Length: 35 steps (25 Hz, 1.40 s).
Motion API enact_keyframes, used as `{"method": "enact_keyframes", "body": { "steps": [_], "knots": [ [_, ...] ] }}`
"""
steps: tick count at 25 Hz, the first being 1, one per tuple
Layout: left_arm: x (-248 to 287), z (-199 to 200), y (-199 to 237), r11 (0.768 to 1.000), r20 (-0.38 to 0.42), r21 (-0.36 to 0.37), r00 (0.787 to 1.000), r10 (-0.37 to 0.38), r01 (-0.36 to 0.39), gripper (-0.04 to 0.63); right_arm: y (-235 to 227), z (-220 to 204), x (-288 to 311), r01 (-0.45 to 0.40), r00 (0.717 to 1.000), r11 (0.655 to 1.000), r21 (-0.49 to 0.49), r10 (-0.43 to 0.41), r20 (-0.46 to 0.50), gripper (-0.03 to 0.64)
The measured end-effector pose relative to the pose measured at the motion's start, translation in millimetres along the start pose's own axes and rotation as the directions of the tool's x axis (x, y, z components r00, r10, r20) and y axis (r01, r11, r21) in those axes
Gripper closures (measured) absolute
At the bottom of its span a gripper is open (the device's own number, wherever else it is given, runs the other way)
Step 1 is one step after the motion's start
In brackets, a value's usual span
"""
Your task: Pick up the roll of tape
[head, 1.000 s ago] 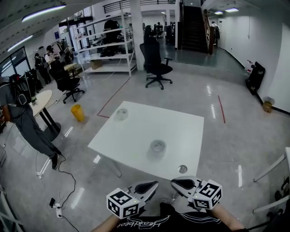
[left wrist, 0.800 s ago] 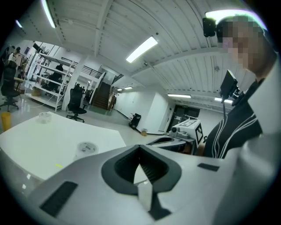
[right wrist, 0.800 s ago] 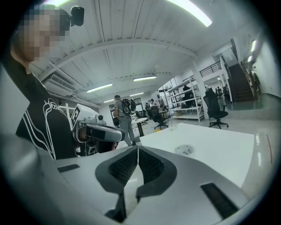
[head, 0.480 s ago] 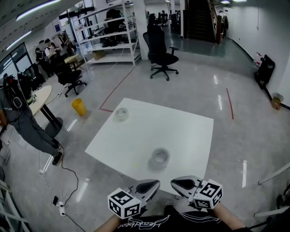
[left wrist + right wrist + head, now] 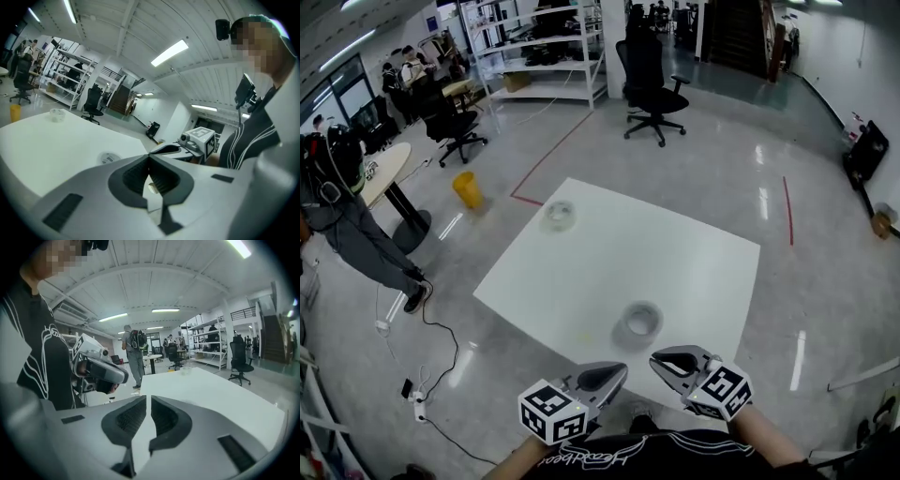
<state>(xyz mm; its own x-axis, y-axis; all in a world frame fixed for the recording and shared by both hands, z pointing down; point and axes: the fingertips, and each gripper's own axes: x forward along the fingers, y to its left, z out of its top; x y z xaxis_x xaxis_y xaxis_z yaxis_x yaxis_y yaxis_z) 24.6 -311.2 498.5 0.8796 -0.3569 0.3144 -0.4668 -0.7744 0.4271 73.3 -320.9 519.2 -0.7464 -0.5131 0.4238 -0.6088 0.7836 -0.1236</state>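
The roll of tape (image 5: pixel 639 322) is a pale, clear ring lying flat on the white table (image 5: pixel 675 253), near its front edge; it also shows low on the tabletop in the left gripper view (image 5: pixel 108 158). My left gripper (image 5: pixel 620 370) hovers just short of that edge, below and left of the roll, its jaws shut (image 5: pixel 149 157) with nothing in them. My right gripper (image 5: pixel 656 358) is beside it, just below and right of the roll, jaws shut and bare (image 5: pixel 148 401). Neither touches the roll. The two grippers point towards each other.
A second clear roll-like thing (image 5: pixel 559 215) sits at the table's far left corner. On the floor beyond are a yellow bin (image 5: pixel 468 188), office chairs (image 5: pixel 649 82) and shelving. A person with a backpack (image 5: pixel 342 206) stands at the left by a round table.
The table and the roll have come nearer in the head view. Both grippers have moved forward towards the table's front edge and sunk slightly; both jaws stay shut.
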Motion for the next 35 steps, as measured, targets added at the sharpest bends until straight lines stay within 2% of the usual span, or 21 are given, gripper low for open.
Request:
{"method": "enact_keyframes", "body": {
  "steps": [5, 8, 10, 13, 18, 21, 27, 30, 33, 35],
  "knots": [
    [-4.7, -2.0, 13.2, 0.999, 0.003, -0.032, 0.999, 0.032, -0.032, 0.592, -25.3, -12.3, 35.7, -0.010, 0.996, 0.996, -0.087, 0.002, -0.091, 0.594],
    [-10.2, -3.8, 22.6, 0.997, 0.007, -0.058, 0.998, 0.060, -0.060, 0.592, -34.0, -23.9, 58.0, -0.038, 0.987, 0.993, -0.114, 0.020, -0.158, 0.528],
    [-12.4, -5.7, 28.4, 0.995, 0.009, -0.072, 0.997, 0.076, -0.075, 0.592, -40.7, -40.3, 71.3, -0.053, 0.972, 0.983, -0.177, 0.010, -0.237, 0.501],
    [-14.3, -5.7, 35.0, 0.993, 0.011, -0.081, 0.996, 0.092, -0.091, 0.592, -51.4, -61.8, 87.0, -0.083, 0.936, 0.949, -0.305, -0.031, -0.351, 0.488],
    [-18.9, -4.5, 41.1, 0.990, 0.014, -0.089, 0.994, 0.111, -0.110, 0.592, -59.7, -80.6, 100.6, -0.136, 0.886, 0.889, -0.437, -0.089, -0.456, 0.488],
    [-23.9, -2.3, 44.0, 0.988, 0.021, -0.094, 0.992, 0.125, -0.122, 0.592, -61.6, -86.8, 105.5, -0.173, 0.863, 0.869, -0.464, -0.094, -0.496, 0.488],
    [-28.5, -3.8, 49.8, 0.985, 0.030, -0.104, 0.990, 0.141, -0.137, 0.592, -63.1, -98.4, 112.0, -0.232, 0.823, 0.854, -0.465, -0.083, -0.562, 0.489],
    [-28.5, -5.0, 51.8, 0.984, 0.031, -0.105, 0.988, 0.149, -0.145, 0.592, -62.8, -100.1, 111.8, -0.252, 0.809, 0.838, -0.483, -0.092, -0.581, 0.492],
    [-27.3, -6.3, 53.3, 0.983, 0.033, -0.113, 0.988, 0.150, -0.146, 0.592, -62.6, -103.3, 113.3, -0.274, 0.795, 0.806, -0.524, -0.116, -0.595, 0.495],
    [-25.8, -6.5, 52.9, 0.983, 0.034, -0.114, 0.989, 0.146, -0.142, 0.592, -63.6, -103.9, 114.2, -0.281, 0.792, 0.806, -0.521, -0.112, -0.601, 0.499]
  ]
}}
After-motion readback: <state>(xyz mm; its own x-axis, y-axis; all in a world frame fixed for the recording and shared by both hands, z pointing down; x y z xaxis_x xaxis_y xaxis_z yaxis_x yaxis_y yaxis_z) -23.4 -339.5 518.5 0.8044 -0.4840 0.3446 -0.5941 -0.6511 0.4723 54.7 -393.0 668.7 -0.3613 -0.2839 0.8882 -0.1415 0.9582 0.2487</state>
